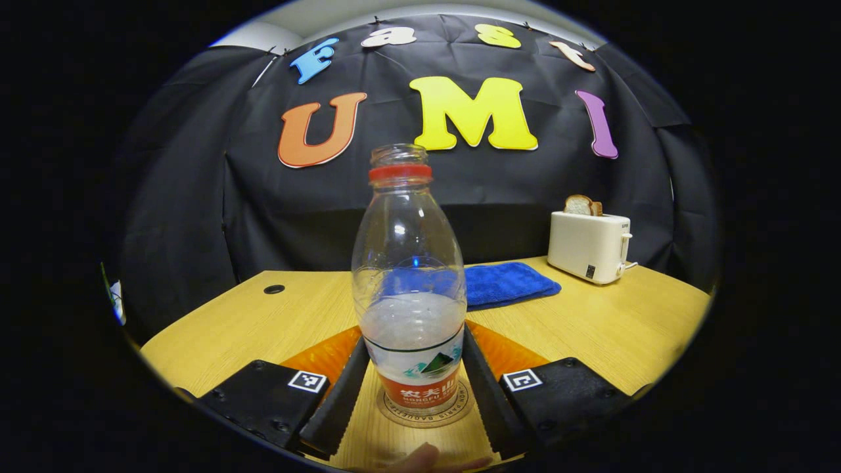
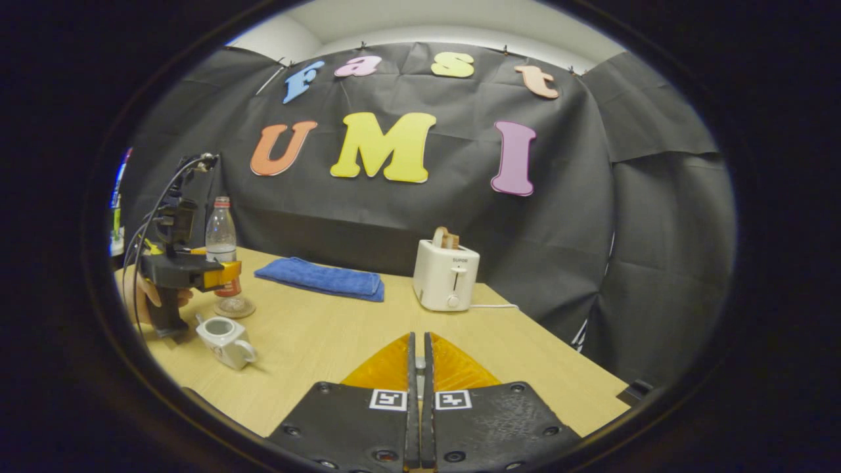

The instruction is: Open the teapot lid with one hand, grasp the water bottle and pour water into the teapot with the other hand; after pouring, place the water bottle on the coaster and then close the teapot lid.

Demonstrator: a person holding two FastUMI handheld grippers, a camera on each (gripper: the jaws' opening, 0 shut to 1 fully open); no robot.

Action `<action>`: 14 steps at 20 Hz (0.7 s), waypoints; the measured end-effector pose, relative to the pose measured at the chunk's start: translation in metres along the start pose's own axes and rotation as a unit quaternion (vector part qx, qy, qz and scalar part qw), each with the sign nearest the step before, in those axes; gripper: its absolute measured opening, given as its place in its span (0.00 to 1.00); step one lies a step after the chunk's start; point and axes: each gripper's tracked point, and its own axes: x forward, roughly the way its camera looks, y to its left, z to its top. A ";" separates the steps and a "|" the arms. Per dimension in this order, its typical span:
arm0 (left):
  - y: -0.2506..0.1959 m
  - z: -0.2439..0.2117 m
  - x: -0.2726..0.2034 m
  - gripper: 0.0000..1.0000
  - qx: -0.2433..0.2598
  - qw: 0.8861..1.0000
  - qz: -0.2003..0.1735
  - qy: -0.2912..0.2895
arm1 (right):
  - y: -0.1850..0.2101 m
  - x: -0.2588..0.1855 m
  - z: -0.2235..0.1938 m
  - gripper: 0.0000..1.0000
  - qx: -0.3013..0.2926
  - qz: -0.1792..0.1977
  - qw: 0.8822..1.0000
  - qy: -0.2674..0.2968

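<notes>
On the wooden table [image 1: 591, 328], left gripper [image 1: 414, 387] clasps the water bottle [image 1: 409, 282] standing on the coaster [image 1: 424, 415]; right gripper [image 2: 418, 374] is closed, empty.

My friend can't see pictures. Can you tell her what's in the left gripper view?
A bottle with some water stands on a coaster between the left gripper's two fingers. Behind it on the table lie a blue cloth and a toaster holding bread.
</notes>
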 end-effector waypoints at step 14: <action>-0.008 0.015 -0.019 0.95 0.019 1.000 -0.011 -0.007 | 0.000 -0.001 -0.002 0.01 -0.004 -0.001 1.000 0.004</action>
